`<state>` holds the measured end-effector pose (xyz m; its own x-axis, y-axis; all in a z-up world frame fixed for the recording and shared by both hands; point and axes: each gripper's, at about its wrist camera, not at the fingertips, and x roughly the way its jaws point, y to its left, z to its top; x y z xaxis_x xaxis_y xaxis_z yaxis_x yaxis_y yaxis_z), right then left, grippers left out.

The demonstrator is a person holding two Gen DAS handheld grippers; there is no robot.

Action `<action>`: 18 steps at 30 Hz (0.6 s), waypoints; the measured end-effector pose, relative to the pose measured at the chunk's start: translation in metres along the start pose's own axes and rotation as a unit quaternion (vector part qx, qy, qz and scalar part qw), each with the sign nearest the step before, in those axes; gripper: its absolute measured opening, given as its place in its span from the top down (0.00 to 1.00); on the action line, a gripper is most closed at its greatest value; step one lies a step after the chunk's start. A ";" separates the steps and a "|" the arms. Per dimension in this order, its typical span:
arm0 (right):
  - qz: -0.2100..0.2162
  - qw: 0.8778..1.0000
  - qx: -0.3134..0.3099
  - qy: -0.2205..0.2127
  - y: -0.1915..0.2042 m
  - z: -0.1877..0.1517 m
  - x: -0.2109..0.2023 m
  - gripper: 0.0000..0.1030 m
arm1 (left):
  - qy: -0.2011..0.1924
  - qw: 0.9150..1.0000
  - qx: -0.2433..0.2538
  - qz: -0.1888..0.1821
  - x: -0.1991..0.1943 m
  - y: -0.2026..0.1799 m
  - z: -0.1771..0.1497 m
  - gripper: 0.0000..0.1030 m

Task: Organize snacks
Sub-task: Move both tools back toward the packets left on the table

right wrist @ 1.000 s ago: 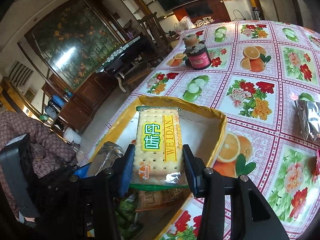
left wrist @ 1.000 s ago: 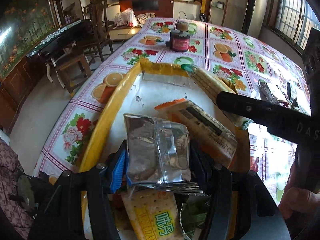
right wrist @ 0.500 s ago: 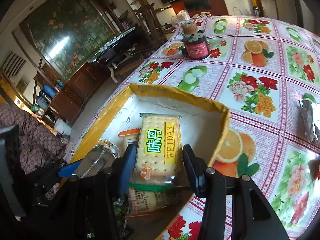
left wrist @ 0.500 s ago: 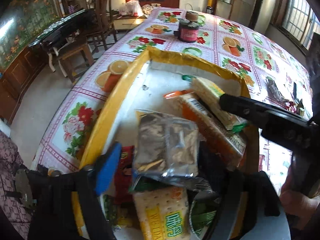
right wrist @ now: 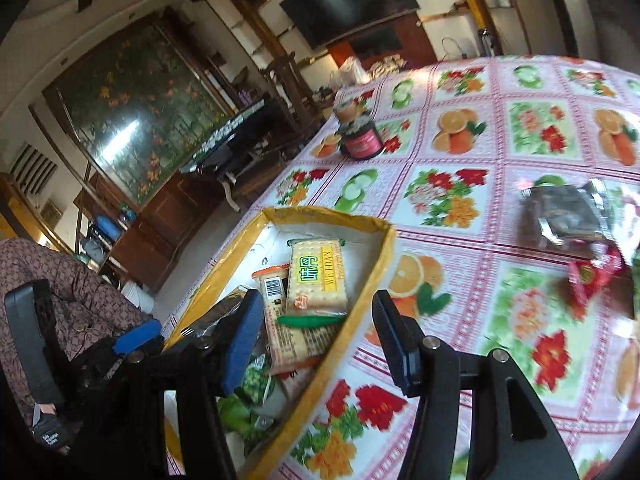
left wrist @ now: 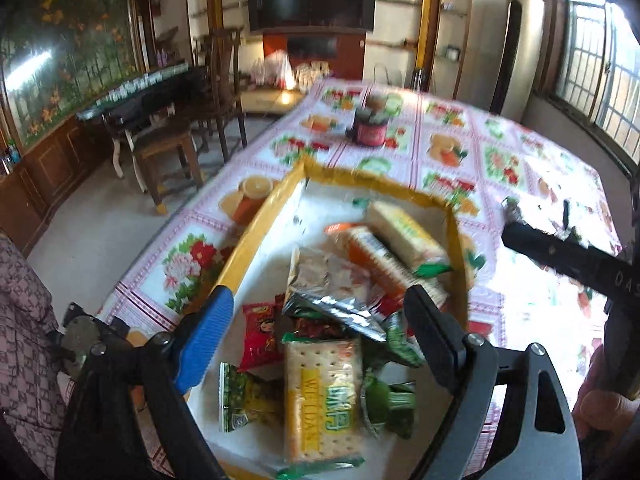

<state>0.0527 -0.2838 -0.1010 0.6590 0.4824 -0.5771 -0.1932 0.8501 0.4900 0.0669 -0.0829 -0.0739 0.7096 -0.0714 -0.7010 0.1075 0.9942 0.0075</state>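
Observation:
A yellow-rimmed box (left wrist: pixel 256 240) with a white inside holds several snack packets. My left gripper (left wrist: pixel 320 312) hovers over its near end. Its jaws are opening and touch nothing. Just below and beyond them a silver foil packet (left wrist: pixel 328 284) lies loose on the pile. My right gripper (right wrist: pixel 320 340) hangs over the box's right wall (right wrist: pixel 360 292), jaws opening and bare. The yellow Weidan cracker packet (right wrist: pixel 318 280) rests in the box beyond the right gripper's fingertips, leaning on an orange packet (right wrist: pixel 276 300). Another cracker packet (left wrist: pixel 320 392) lies at the near end.
A dark jar with a red label (right wrist: pixel 360 136) stands far back on the flowered tablecloth. A dark foil packet (right wrist: pixel 564 220) and a red packet (right wrist: pixel 592 276) lie on the table right of the box. Chairs and a sideboard stand off the table's left edge.
Both grippers have let go and drawn back and up. The silver packet has left the left jaws, and the cracker packet the right jaws. Both now lie in the box.

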 end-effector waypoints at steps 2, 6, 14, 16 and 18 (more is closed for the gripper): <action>-0.017 1.000 -0.010 -0.020 0.000 -0.004 -0.016 0.44 | -0.022 1.000 -0.002 -0.004 -0.012 -0.005 0.000 0.13; -0.073 0.994 -0.043 -0.066 0.001 -0.014 -0.051 0.43 | -0.073 0.997 -0.006 -0.010 -0.039 -0.014 -0.003 0.09; -0.117 0.986 -0.051 -0.108 -0.015 -0.028 -0.100 0.39 | -0.129 0.991 0.027 -0.008 -0.067 -0.047 -0.005 0.02; -0.124 0.985 -0.045 -0.114 -0.022 -0.031 -0.110 0.39 | -0.128 0.991 0.035 -0.008 -0.067 -0.054 -0.004 0.01; -0.131 0.984 -0.040 -0.117 -0.027 -0.034 -0.119 0.39 | -0.126 0.991 0.036 -0.010 -0.068 -0.060 -0.004 0.01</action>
<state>-0.0453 -0.3572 -0.0681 0.8417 0.1898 -0.5054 -0.0444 0.9573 0.2856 0.0094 -0.1373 -0.0298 0.8570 -0.1182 -0.5015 0.1669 0.9845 0.0532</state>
